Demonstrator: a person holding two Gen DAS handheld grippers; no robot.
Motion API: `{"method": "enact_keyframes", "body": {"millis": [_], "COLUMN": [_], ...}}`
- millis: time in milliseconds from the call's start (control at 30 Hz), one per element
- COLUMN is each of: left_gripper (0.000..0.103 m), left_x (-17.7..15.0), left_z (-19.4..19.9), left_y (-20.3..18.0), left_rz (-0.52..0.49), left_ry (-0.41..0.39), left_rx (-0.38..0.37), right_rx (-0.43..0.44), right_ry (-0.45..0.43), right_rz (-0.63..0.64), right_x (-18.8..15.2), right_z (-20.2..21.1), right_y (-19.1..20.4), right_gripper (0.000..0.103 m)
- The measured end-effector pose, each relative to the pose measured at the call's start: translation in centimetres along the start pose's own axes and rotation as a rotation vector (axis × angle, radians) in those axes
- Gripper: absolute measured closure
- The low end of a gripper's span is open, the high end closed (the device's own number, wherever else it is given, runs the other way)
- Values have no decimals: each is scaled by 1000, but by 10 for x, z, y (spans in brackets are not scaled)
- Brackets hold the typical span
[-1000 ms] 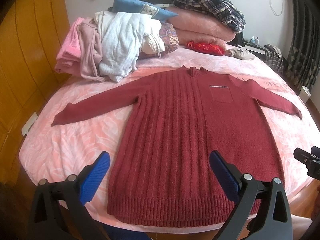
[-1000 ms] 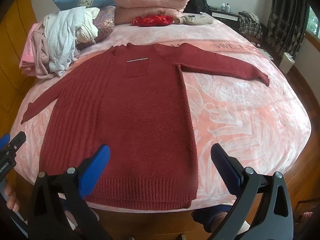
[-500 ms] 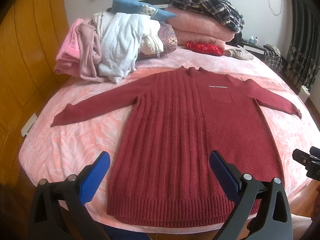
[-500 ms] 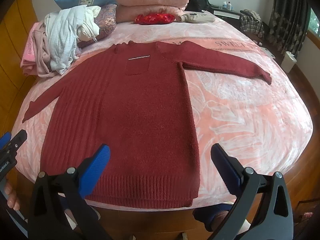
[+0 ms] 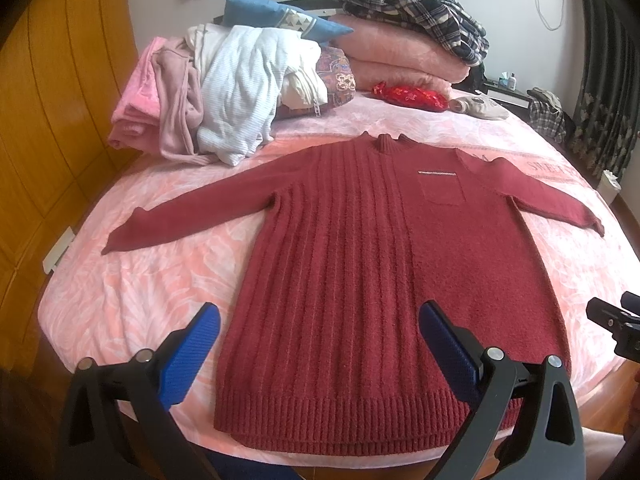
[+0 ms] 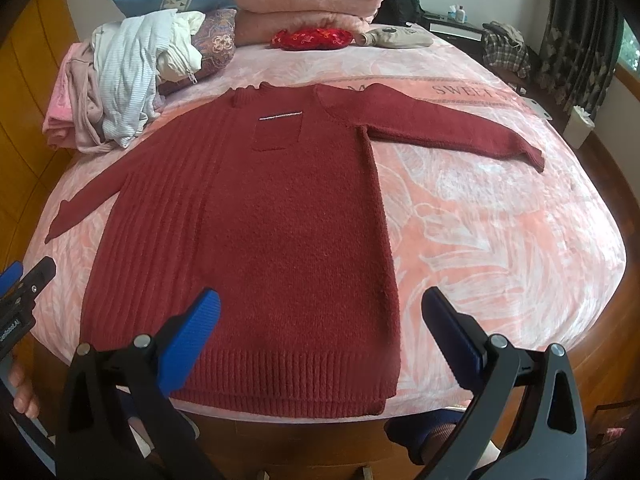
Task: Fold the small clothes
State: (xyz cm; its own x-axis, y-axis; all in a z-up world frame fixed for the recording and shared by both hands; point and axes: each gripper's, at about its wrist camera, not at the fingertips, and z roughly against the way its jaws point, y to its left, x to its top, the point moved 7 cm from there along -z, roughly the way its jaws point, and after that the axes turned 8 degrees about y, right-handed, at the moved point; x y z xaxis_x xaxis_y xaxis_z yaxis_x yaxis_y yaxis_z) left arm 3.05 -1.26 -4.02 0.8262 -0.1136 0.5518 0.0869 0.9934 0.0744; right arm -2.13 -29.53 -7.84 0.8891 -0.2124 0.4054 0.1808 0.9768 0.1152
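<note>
A dark red knit sweater (image 5: 384, 264) (image 6: 260, 220) lies flat and face up on the pink bed, both sleeves spread out, hem at the near edge. It has a chest pocket (image 5: 442, 188) with a silver strip. My left gripper (image 5: 318, 336) hovers open above the hem's left half, nothing between its blue pads. My right gripper (image 6: 320, 320) hovers open over the hem's right corner, also holding nothing. Each gripper shows at the edge of the other's view, as the right gripper (image 5: 616, 326) and the left gripper (image 6: 24, 284).
A heap of pink and white clothes (image 5: 208, 96) sits at the bed's back left, by a blue pillow (image 5: 276, 16). Folded pink blankets (image 5: 400, 56) with a plaid garment lie at the head. Wooden wall panels (image 5: 48, 120) stand left; the bedspread (image 6: 500, 240) is bare right of the sweater.
Both grippers have eased slightly forward and lower toward the sweater's hem. The sweater has not moved, and both grippers stay open.
</note>
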Motion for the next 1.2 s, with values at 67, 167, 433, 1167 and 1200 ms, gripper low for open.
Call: {"method": "enact_keyframes", "body": {"millis": [67,167,433,1167,1200], "left_gripper": [4,4,4,4,4], "left_x": [0,0,0,27,37], "left_z": [0,-1,-2,-30,-33], "left_y": [0,1,2,-15,-20], "left_rz": [0,2,-2,-28,-24], "left_ry": [0,3,2,49,45], "left_rx": [0,1,4,7,-1], "right_rx": [1,0,2,42,41], "right_ry": [0,-1,3,23,29], "right_rz": [2,2,5,35,56], "right_x": [0,0,0,37,47], "right_z": [0,1,0,-7,-9], "right_y": [0,0,1,-19,-22], "right_gripper": [3,3,3,3,3]}}
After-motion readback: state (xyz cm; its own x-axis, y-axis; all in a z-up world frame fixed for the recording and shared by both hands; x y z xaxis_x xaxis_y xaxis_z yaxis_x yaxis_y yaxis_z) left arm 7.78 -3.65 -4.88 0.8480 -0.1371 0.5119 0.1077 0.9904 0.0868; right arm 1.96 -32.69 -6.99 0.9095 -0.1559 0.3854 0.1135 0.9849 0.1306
